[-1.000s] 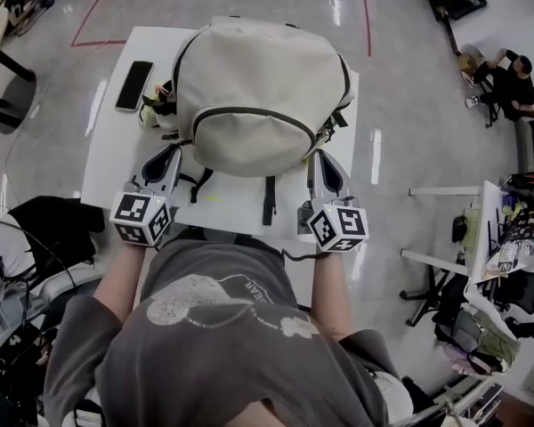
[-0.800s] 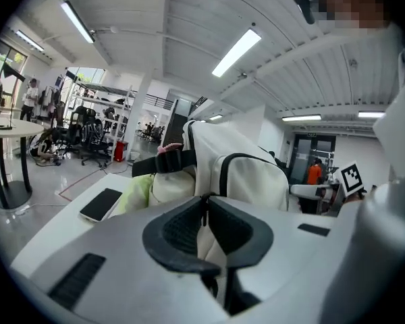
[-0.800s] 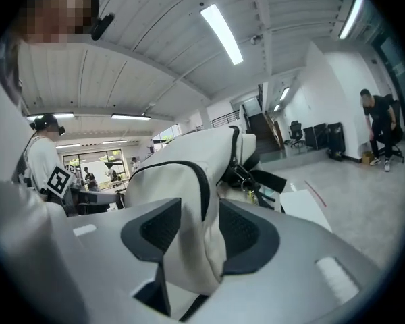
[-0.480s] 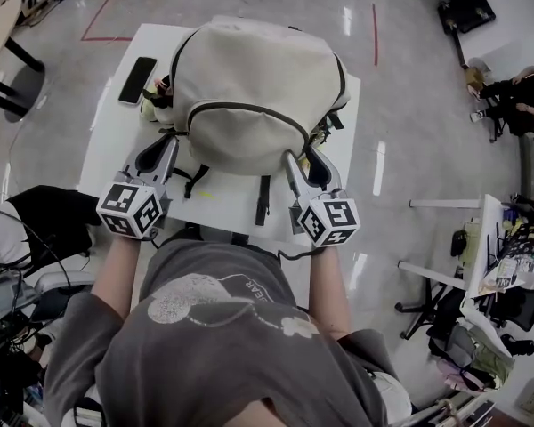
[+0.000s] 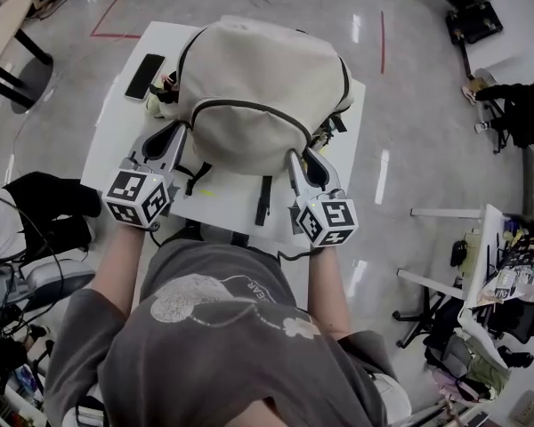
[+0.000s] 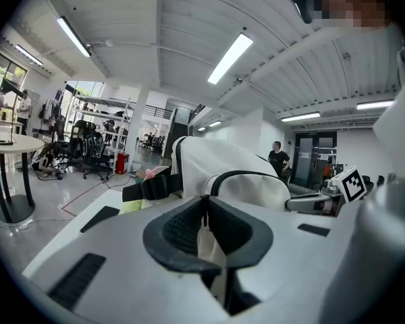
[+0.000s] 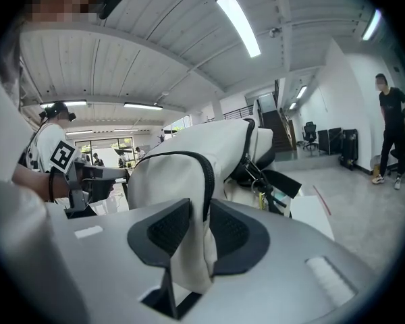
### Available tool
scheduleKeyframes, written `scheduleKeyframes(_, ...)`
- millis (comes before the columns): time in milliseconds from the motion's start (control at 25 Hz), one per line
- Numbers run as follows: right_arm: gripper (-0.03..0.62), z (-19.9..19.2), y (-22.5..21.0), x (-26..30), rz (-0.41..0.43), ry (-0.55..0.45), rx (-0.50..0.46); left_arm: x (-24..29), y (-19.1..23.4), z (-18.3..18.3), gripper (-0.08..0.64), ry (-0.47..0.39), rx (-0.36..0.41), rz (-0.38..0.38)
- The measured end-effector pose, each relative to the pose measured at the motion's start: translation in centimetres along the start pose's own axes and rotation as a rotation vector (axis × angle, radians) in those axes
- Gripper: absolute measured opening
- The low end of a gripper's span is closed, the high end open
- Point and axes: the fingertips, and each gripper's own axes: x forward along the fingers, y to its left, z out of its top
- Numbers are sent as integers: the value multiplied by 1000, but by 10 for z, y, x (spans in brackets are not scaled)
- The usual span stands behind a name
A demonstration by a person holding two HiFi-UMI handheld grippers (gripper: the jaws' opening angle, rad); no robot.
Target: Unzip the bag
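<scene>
Two grippers hold only cloth: the left gripper (image 6: 204, 198) clamps a fold of the bag (image 5: 258, 78) at its tips, and the right gripper (image 7: 196, 211), jaws just closing, pinches cloth beside the zip (image 7: 206, 174), so pulling may slip or drag the bag.

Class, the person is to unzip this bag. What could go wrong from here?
1. The right gripper, jaws just closing, pinches backpack fabric beside the zipper, not a pull; tugging may only drag the backpack.
2. The phone lies near the table edge; a sliding backpack could knock it off.
</scene>
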Motion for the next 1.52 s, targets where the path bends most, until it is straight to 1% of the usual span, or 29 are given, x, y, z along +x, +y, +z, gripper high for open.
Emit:
scheduleKeyframes(120,91,1,1,-1,2,-1,4,1,0,10,37,-17,11,3)
scheduleKeyframes(240,89,1,0,-3,-3,-3,9,5,-2,20,37,-27,13,-12)
scheduleKeyframes(520,86,1,-1,-2,-8,-7,19,14,-6,32,37,-19,18,-51)
scheduleKeyframes(600,84,1,-1,-2,-8,-7,17,14,-5,33,37,-25,-1,-60)
scheduleKeyframes(720,85,0,0,-1,-6,-5,13,10,3,39,37,-59,-74,-65)
scheduleKeyframes(760,84,1,0,-1,-7,-5,13,9,6,42,37,-65,-82,-64)
scheduleKeyframes(880,84,2,-1,-1,-10,-5,11,11,3,49,37,-67,-40,-76)
scheduleKeyframes(1000,84,1,0,-1,-13,-4,11,18,-4,60,37,-82,-36,-103)
scheduleKeyframes(1080,84,1,-1,0,-15,-5,13,26,-13,68,37,-82,-1,-123)
scheduleKeyframes(1160,84,1,-1,0,-17,-7,15,35,-24,74,37,-71,53,-148)
scheduleKeyframes(1240,83,2,-2,0,-20,-11,17,44,-37,80,37,-58,90,-178)
scheduleKeyframes(1400,83,3,-2,-2,-22,-17,21,56,-63,85,37,-32,120,-231)
scheduleKeyframes(1520,83,1,-1,-1,-21,-18,20,63,-83,82,37,-13,161,-275)
